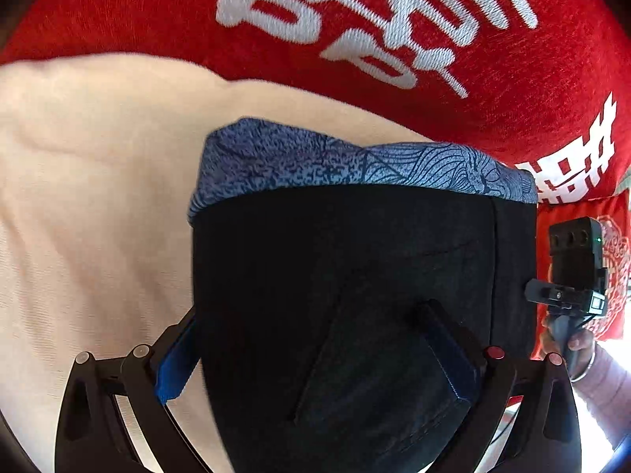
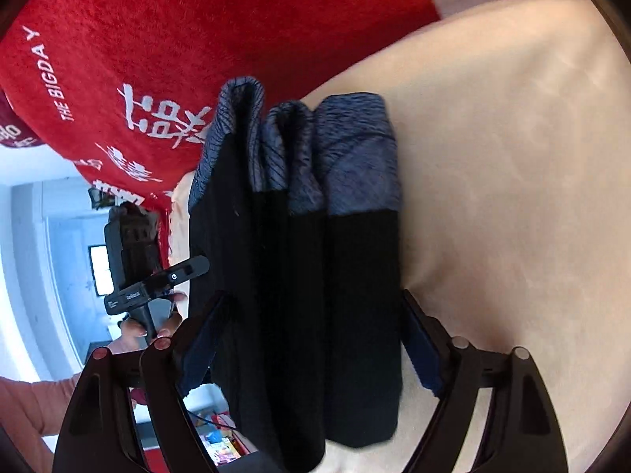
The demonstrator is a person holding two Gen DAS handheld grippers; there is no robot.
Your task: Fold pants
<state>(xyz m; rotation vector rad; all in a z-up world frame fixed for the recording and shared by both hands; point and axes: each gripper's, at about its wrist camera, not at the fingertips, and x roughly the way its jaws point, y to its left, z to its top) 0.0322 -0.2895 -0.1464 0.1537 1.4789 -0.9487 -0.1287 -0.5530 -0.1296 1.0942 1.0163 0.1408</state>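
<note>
The pants are black with a blue patterned band at the far end, folded into a thick stack. My left gripper grips this stack: its right finger lies on the black top face, and the left finger is partly hidden behind the stack's edge. In the right wrist view the same pants show edge-on as several layers. My right gripper stands wide around them, a pad against each outer side.
A cream sheet lies below the pants. A red blanket with white lettering covers the far side. Each view shows the other gripper's body and the hand holding it.
</note>
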